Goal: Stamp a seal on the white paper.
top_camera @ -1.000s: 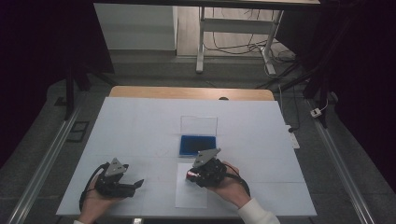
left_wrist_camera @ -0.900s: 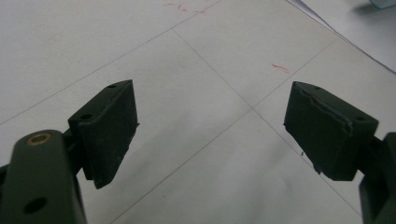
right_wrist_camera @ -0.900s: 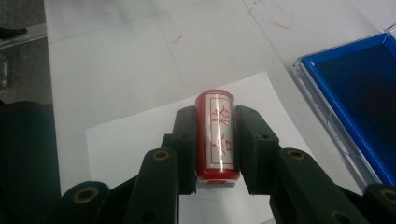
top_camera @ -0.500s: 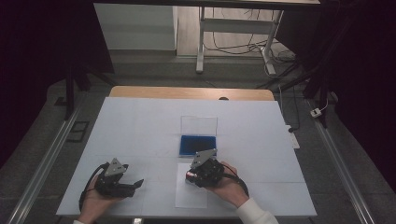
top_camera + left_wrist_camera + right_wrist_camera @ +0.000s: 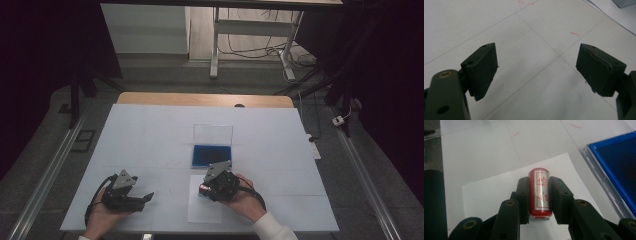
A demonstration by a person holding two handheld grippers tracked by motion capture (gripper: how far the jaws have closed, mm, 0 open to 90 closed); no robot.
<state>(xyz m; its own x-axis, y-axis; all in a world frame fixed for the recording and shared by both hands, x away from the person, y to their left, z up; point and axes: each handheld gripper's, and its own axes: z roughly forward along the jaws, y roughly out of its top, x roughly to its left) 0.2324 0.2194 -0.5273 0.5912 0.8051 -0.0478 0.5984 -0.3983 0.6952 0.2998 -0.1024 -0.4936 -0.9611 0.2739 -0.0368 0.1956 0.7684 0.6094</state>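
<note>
My right gripper (image 5: pixel 539 182) is shut on a red cylindrical stamp (image 5: pixel 540 192) with red characters on a white label. The stamp lies level between the jaws, just above a white sheet of paper (image 5: pixel 489 195). In the high view the right gripper (image 5: pixel 204 189) holds the stamp (image 5: pixel 201 188) over the top of that paper (image 5: pixel 205 212), near the table's front edge. A blue ink pad (image 5: pixel 211 155) in a clear case sits just beyond it. The left gripper (image 5: pixel 147 197) rests at the front left, open, with nothing between its jaws (image 5: pixel 536 62).
The ink pad's clear lid (image 5: pixel 213 134) stands open behind the pad. A white cover with faint grid lines lies over the table (image 5: pixel 150 130). Beyond the table's far edge stand desk legs and cables (image 5: pixel 250 50) on the floor.
</note>
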